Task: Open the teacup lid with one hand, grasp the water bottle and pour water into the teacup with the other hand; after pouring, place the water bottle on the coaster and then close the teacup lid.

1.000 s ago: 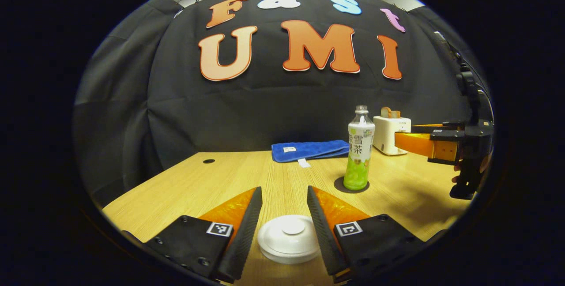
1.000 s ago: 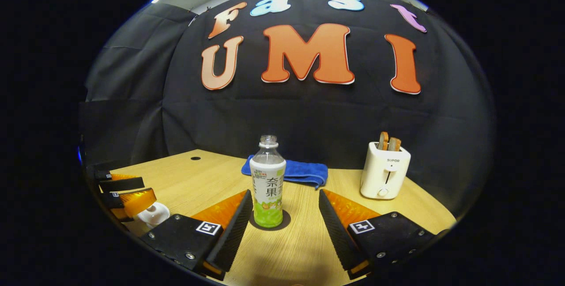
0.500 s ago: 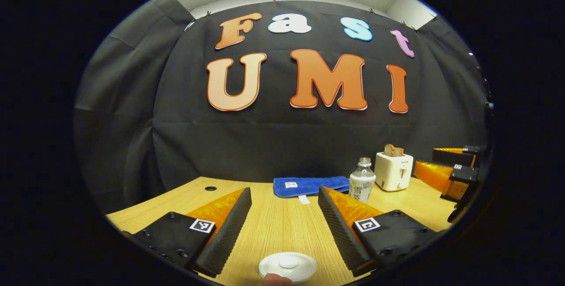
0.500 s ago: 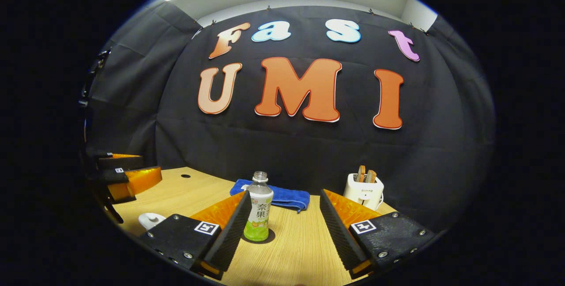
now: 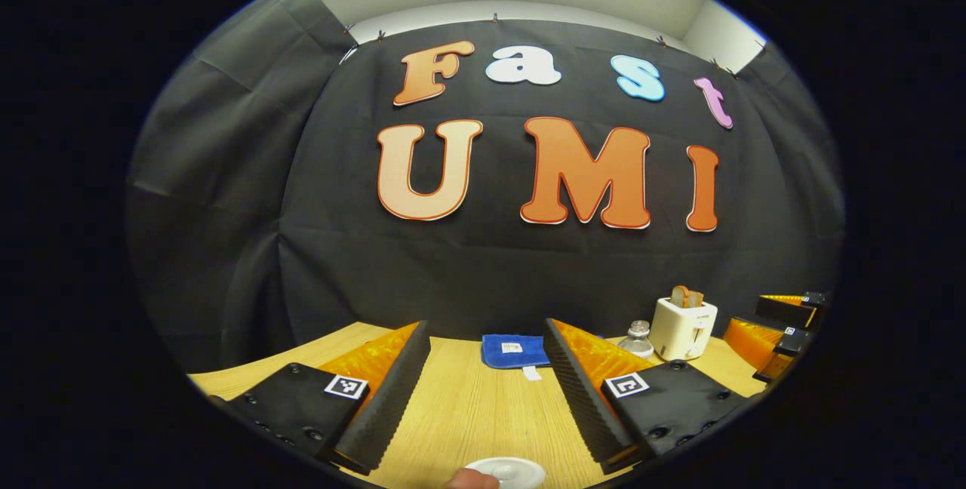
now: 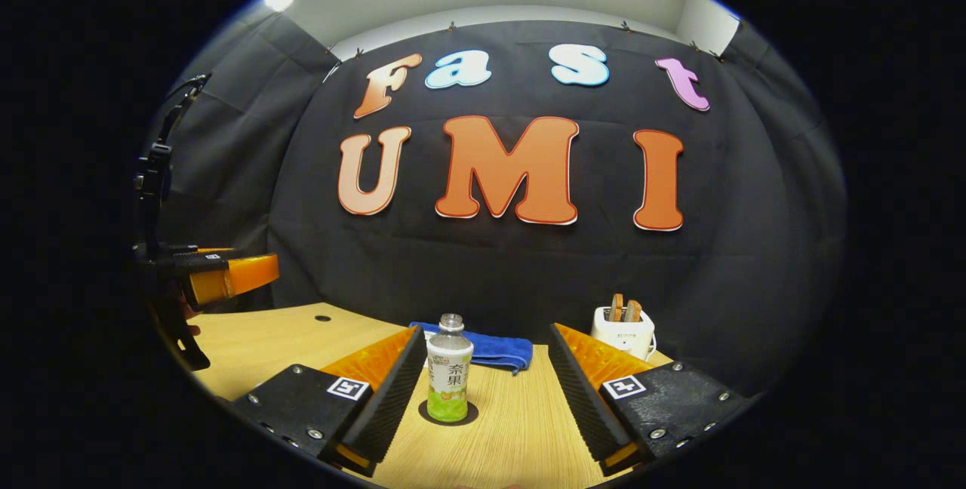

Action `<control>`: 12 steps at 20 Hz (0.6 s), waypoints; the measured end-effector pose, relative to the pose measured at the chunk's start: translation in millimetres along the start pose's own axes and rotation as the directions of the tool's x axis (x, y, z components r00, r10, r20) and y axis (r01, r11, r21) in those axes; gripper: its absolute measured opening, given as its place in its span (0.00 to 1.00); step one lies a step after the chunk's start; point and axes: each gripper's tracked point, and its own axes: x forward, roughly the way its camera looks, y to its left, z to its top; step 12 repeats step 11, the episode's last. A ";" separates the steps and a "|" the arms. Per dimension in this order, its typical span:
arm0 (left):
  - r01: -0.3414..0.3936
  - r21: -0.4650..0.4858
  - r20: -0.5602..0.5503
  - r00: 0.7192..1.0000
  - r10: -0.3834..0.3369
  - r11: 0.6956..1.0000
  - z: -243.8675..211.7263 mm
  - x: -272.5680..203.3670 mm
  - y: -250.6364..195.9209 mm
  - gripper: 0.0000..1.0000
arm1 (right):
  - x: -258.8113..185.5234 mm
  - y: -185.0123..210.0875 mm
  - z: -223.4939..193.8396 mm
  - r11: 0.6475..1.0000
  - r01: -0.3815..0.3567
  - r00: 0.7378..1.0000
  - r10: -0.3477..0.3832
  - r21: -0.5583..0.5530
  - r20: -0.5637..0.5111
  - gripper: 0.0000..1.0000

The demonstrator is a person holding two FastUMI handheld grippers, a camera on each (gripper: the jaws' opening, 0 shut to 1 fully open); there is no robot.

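The white teacup lid (image 5: 506, 472) lies at the bottom edge of the left gripper view, below and nearer than my open left gripper (image 5: 487, 391), with a fingertip (image 5: 469, 480) in front of it. In the right gripper view, the capless water bottle (image 6: 449, 379) with green liquid stands upright on the dark round coaster (image 6: 450, 414). My right gripper (image 6: 483, 391) is open, held back from the bottle with nothing between its fingers. The left gripper (image 6: 241, 266) hovers at the left, above the table. The right gripper (image 5: 747, 317) appears at the far right of the left gripper view.
A folded blue towel (image 6: 490, 349) lies at the back of the wooden table (image 6: 521, 436). A white toaster (image 6: 622, 330) with toast stands at the back right. The bottle's top (image 5: 638, 336) pokes out beside the toaster (image 5: 683, 327). A cable hole (image 6: 323, 318) marks the back left.
Both grippers have drawn back and risen from the table. The lid slid from between the left fingers to the bottom edge. The bottle looks smaller and farther off.
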 end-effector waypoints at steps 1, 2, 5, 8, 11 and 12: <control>-0.006 0.002 -0.002 1.000 0.006 1.000 3.3 1.0 5.2 0.96 | 0.1 -2.5 4.6 1.000 0.007 1.000 -0.007 -0.004 0.006 0.97; -0.017 0.015 -0.002 1.000 0.017 1.000 6.5 1.4 10.3 0.96 | 0.8 -6.2 6.7 1.000 0.014 1.000 -0.014 -0.008 0.011 0.97; -0.043 0.035 0.001 0.999 0.043 0.998 14.1 1.7 15.9 0.97 | 2.8 -14.6 12.1 0.999 0.046 0.999 -0.046 -0.003 0.002 0.97; -0.032 0.015 -0.003 0.999 0.032 0.999 14.0 2.0 11.5 0.96 | 5.0 -24.6 9.1 0.997 0.080 0.997 -0.080 0.003 -0.020 0.97; -0.022 0.024 -0.006 1.000 0.023 0.999 14.0 -0.5 8.4 0.96 | 1.9 -25.4 12.6 0.997 0.078 0.997 -0.078 0.020 -0.017 0.97; -0.022 0.024 -0.006 1.000 0.023 0.999 14.0 -0.5 8.4 0.96 | 1.9 -25.4 12.6 0.997 0.078 0.997 -0.078 0.020 -0.017 0.97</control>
